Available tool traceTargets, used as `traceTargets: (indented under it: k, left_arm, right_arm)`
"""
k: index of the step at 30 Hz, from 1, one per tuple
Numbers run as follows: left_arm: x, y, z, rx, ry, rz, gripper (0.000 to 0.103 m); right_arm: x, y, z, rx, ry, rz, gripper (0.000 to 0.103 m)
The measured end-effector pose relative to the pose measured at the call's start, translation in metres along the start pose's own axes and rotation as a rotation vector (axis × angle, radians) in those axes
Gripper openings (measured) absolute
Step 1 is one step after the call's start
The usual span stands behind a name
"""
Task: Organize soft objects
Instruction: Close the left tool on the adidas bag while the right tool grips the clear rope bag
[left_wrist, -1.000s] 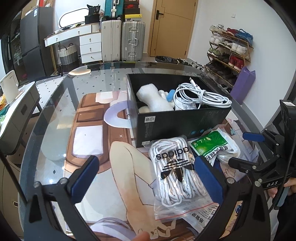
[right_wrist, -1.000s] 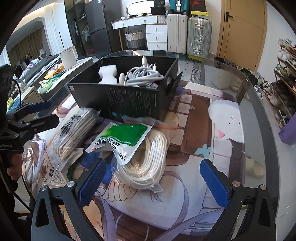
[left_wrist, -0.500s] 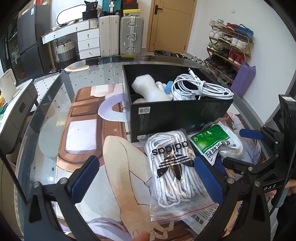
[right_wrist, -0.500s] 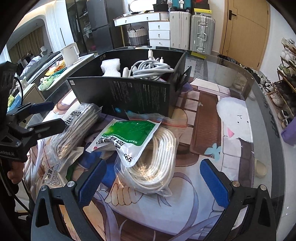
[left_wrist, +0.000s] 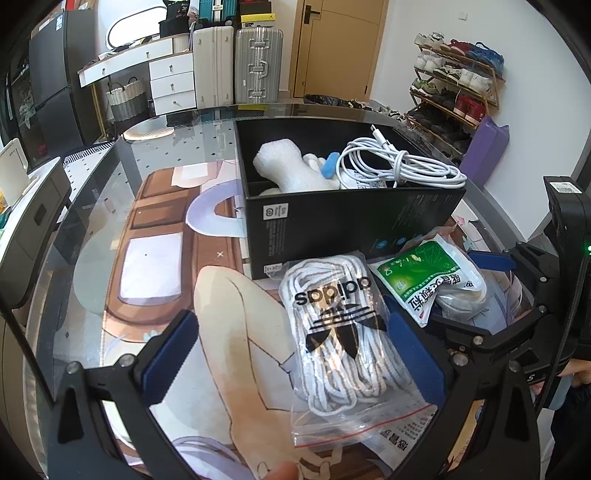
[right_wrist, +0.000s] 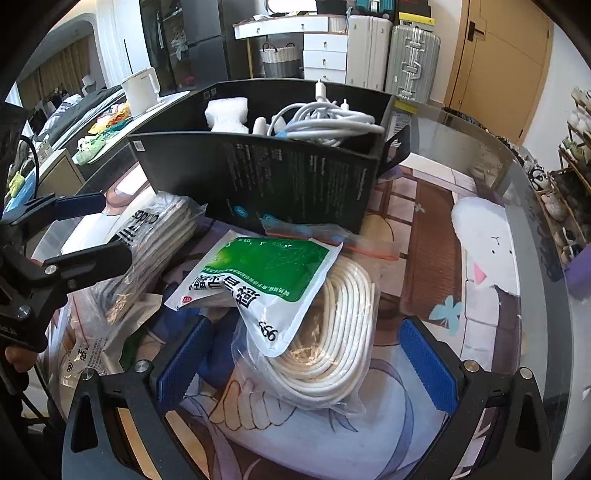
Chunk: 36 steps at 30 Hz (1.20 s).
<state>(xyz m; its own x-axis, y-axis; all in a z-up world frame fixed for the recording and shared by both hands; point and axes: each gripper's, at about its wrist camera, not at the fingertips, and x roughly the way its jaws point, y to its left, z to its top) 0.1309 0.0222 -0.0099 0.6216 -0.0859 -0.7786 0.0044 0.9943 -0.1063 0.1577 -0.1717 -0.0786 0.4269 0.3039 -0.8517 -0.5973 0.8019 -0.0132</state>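
A clear zip bag of white laces with an adidas logo (left_wrist: 338, 332) lies on the glass table in front of a black box (left_wrist: 332, 229). My left gripper (left_wrist: 295, 365) is open and straddles it. A green-and-white packet (right_wrist: 258, 273) rests on a bagged coil of white cord (right_wrist: 328, 339). My right gripper (right_wrist: 306, 365) is open around that coil. The box holds white foam (left_wrist: 288, 166) and a white cable bundle (left_wrist: 402, 166). The lace bag also shows in the right wrist view (right_wrist: 147, 236).
The round glass table (left_wrist: 96, 206) lies over a printed mat. A printed leaflet (left_wrist: 399, 439) lies under the lace bag. A white kettle (right_wrist: 142, 90) stands on a side counter. Suitcases (left_wrist: 236, 62), drawers and a shoe rack (left_wrist: 454, 85) stand behind.
Both grippers have moved forward and lower towards the bags. The lace bag now sits between my left fingers and the cord bag between my right fingers. Both stay open.
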Motion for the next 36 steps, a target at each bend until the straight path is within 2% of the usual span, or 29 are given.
traceTargets:
  k: [9, 11, 13, 16, 22, 29, 36]
  left_arm:
    - [0.004, -0.002, -0.002, -0.003, 0.008, -0.008, 0.103]
    - [0.003, -0.002, -0.002, 0.000, 0.009, -0.006, 0.103]
    - [0.002, -0.001, -0.002, -0.003, 0.010, -0.006, 0.103]
    - [0.001, -0.002, -0.002, -0.009, 0.011, -0.006, 0.103]
    - [0.000, -0.004, -0.005, -0.014, 0.016, -0.015, 0.103]
    - [-0.001, -0.004, -0.008, -0.023, 0.016, -0.023, 0.103]
    - [-0.001, -0.003, -0.009, -0.029, 0.024, -0.028, 0.103]
  right_arm:
    - [0.004, 0.002, 0.002, 0.011, 0.000, -0.003, 0.102]
    - [0.002, 0.002, 0.000, 0.011, -0.021, -0.006, 0.095]
    - [-0.004, 0.001, -0.002, 0.010, -0.045, -0.006, 0.074]
    - [-0.009, -0.002, -0.005, 0.016, -0.064, 0.003, 0.058]
    - [-0.021, -0.001, -0.019, 0.010, -0.084, 0.005, 0.043]
    - [-0.041, -0.004, -0.039, 0.004, -0.131, -0.011, 0.039]
    - [-0.073, -0.009, -0.051, 0.048, -0.243, -0.052, 0.039]
